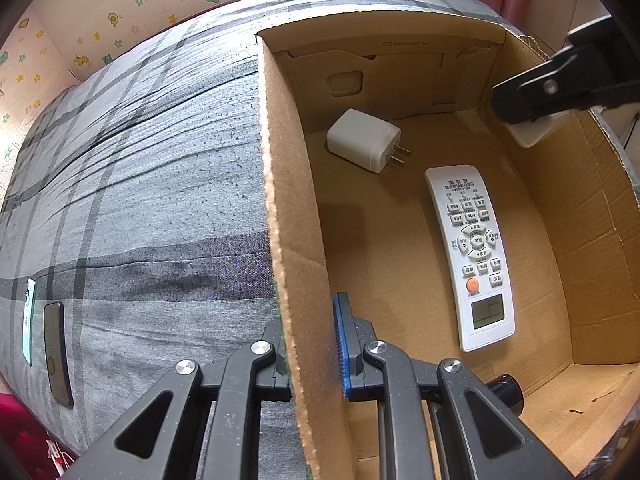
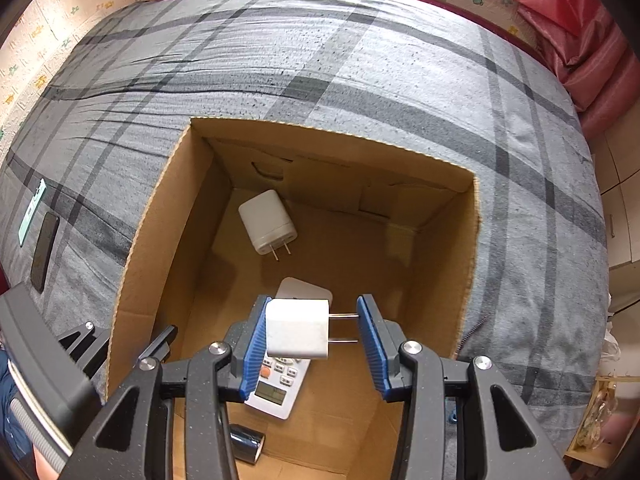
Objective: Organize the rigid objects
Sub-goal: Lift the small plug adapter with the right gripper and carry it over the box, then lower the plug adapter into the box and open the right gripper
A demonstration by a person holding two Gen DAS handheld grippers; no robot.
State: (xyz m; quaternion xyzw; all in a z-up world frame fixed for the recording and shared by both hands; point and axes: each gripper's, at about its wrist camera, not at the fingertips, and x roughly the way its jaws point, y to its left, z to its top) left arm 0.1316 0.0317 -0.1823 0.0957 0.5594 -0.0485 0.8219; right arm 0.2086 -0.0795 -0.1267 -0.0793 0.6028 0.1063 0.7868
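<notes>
Two white chargers (image 2: 267, 221) (image 2: 297, 332), one remote (image 1: 472, 256), one cardboard box (image 2: 152, 248), two phones (image 2: 44, 250) (image 2: 32, 212), one dark cylinder (image 2: 246, 442).

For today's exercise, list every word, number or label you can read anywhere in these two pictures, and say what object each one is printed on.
Cardboard box, far inner flap: a small printed code, roughly "W29.5x22x11.5", too faint to be sure of.
Remote control: characters in the header and on the buttons, too small to read; its little screen is blank.
Green card on the bedspread: printing, blurred beyond reading.
White chargers, dark phone: no text visible.

Bright, even light; sharp focus; fisheye-bent edges.
</notes>
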